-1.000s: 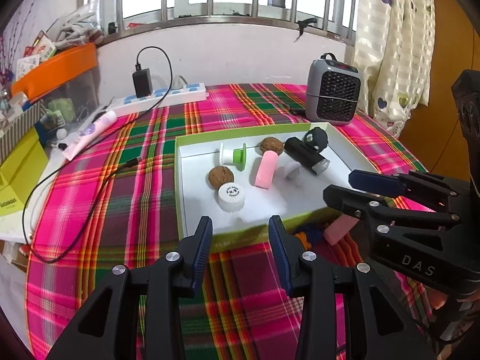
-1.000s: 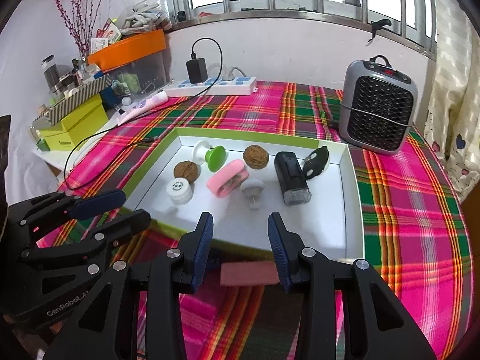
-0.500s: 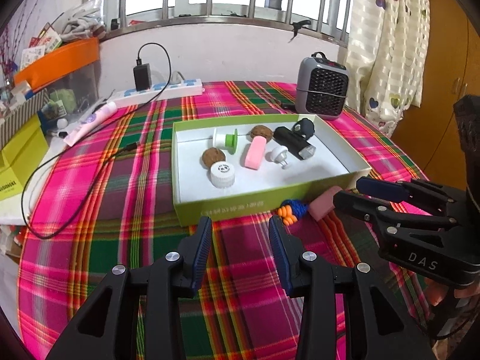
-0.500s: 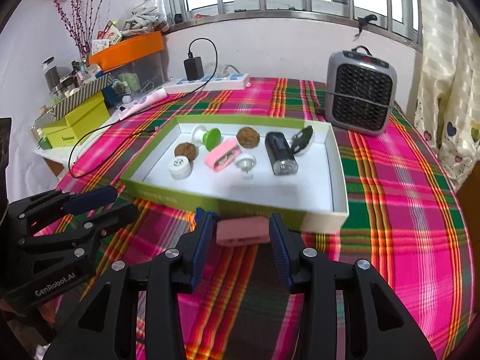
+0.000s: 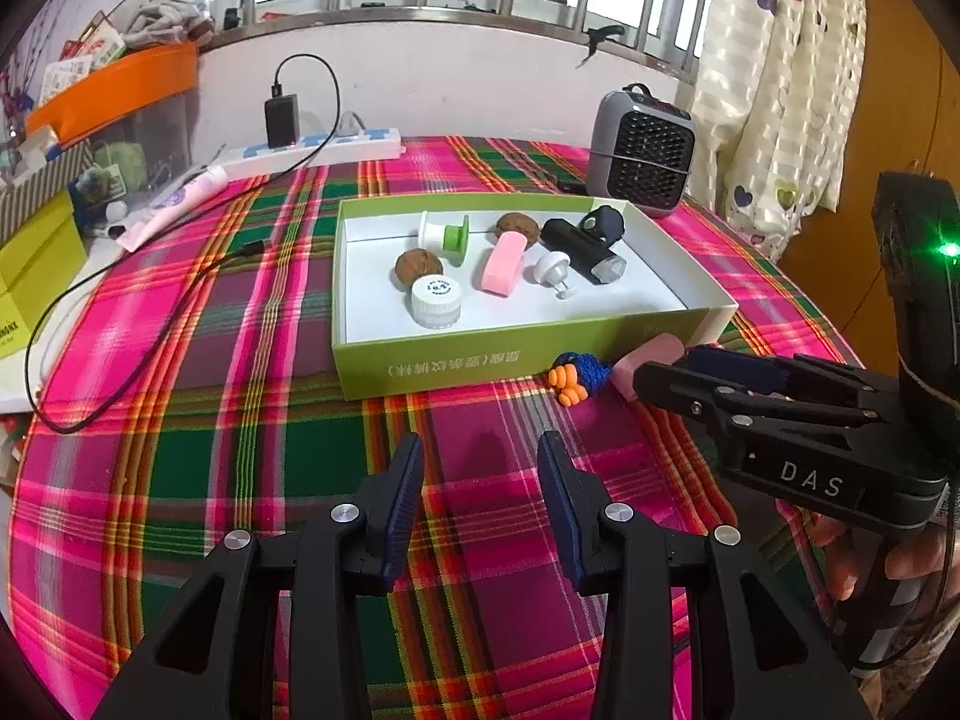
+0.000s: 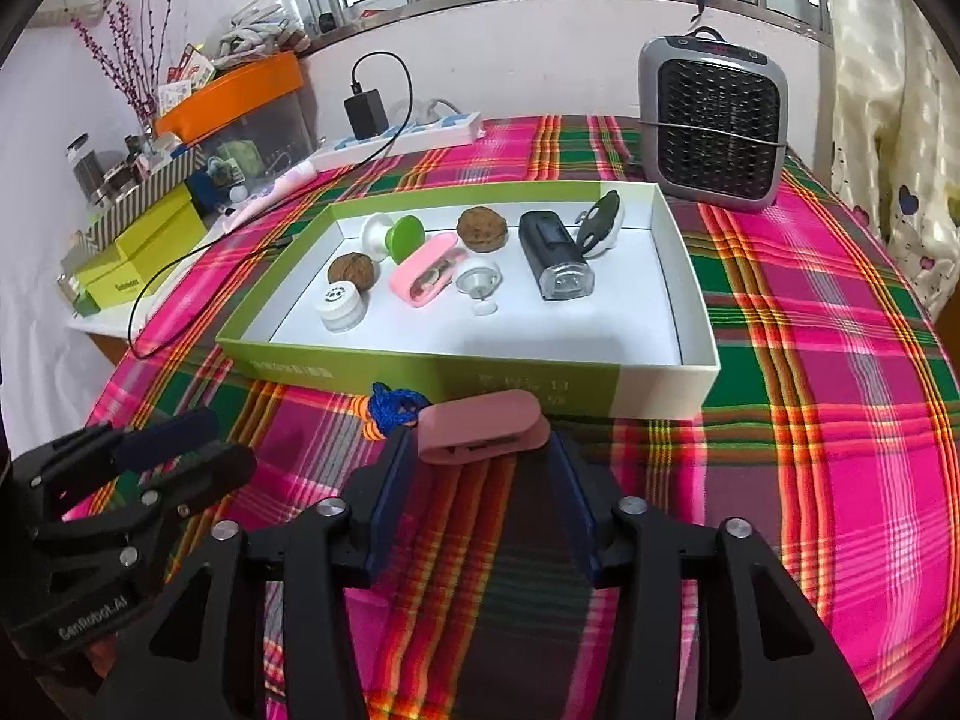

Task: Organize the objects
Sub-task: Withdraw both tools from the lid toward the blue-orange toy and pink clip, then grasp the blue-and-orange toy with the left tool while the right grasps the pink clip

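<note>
A pink oblong case lies on the plaid cloth against the front wall of the green box. It sits between the tips of my right gripper, whose jaws are opening and stand just off its ends. In the left wrist view the same pink case shows at the tip of the right gripper. Beside it lies a blue and orange cord toy. My left gripper hovers open over bare cloth, nothing between its fingers. The box holds two walnuts, a white cap, another pink case, a spool and a black light.
A grey fan heater stands behind the box at the right. A power strip with a black charger and a trailing cable lies at the back left. Yellow boxes and an orange bin crowd the left edge. A curtain hangs at the right.
Both grippers have drawn back and down from the box. The right jaws have widened, and the pink case they gripped now rests on the cloth before the box.
</note>
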### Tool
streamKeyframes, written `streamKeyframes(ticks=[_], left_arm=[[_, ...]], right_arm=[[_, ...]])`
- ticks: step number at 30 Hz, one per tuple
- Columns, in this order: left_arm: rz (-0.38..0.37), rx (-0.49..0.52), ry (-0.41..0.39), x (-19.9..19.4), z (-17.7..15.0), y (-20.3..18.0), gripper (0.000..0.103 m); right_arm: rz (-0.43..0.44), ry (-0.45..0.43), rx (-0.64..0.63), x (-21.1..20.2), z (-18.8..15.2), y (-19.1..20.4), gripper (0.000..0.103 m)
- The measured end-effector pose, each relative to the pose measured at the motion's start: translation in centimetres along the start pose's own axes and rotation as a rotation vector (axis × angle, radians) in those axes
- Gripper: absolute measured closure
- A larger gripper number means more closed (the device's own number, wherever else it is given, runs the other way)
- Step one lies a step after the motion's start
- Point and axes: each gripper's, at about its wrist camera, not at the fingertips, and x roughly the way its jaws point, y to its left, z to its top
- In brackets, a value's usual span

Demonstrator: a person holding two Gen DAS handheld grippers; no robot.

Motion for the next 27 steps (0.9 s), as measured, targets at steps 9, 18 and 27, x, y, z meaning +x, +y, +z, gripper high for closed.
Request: streamKeyframes(ticks=[9, 18, 27], left_arm=[[-0.009, -0.005, 0.017, 0.5, -0.2, 0.1, 0.065], [-0.027, 0.008, 0.014, 0.8, 0.5, 0.0, 0.065], [-0.052, 0.034, 0.021, 1.4, 1.0, -0.7, 0.065]], right_arm=[[-0.029, 0.002, 0.081, 1.0, 0.7, 0.0, 0.050], [-0.127, 0.016, 0.097, 0.5, 0.3, -1.0, 0.050], [-0.184, 0.022, 0.081, -0.9, -0.3, -2.2, 0.050]])
